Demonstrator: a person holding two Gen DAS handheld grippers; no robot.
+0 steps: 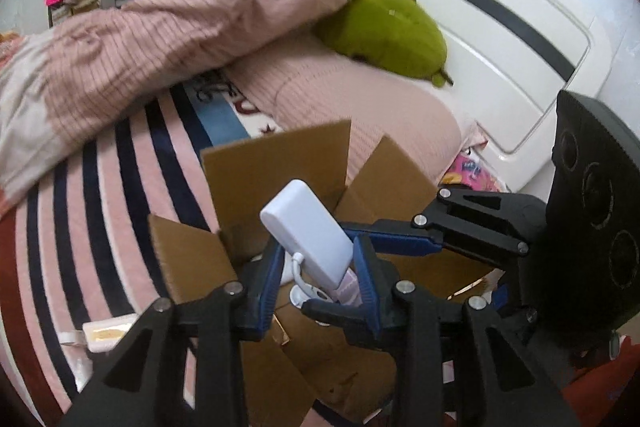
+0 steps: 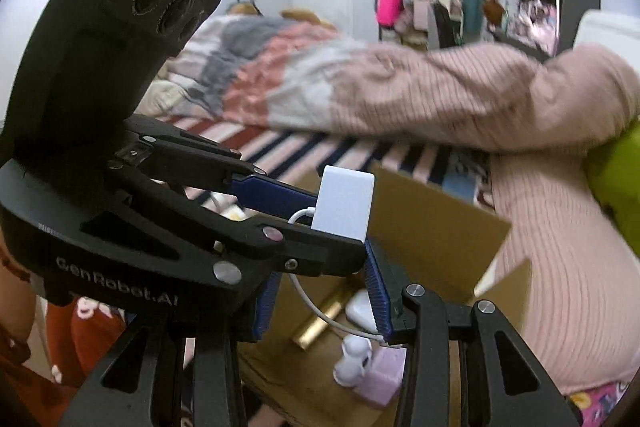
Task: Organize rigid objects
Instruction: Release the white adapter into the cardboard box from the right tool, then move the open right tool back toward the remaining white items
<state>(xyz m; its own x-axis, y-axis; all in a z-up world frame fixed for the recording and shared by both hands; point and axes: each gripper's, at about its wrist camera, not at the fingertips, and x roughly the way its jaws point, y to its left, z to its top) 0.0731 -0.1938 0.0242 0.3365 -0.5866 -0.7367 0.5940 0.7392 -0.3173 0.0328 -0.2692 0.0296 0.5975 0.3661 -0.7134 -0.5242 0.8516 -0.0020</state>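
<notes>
Tongs: my left gripper [image 1: 316, 267] clamps the white power bank [image 1: 308, 231] at lower centre, my right gripper [image 2: 320, 291] pinches its cable [image 2: 320, 311], so I should lower both together into the cardboard box [image 1: 276, 163].

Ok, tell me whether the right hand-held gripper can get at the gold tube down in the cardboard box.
Probably not yet. The right hand-held gripper sits over the open cardboard box, but the white cable crosses above the gold tube, and its jaws look closed on that cable.
</notes>
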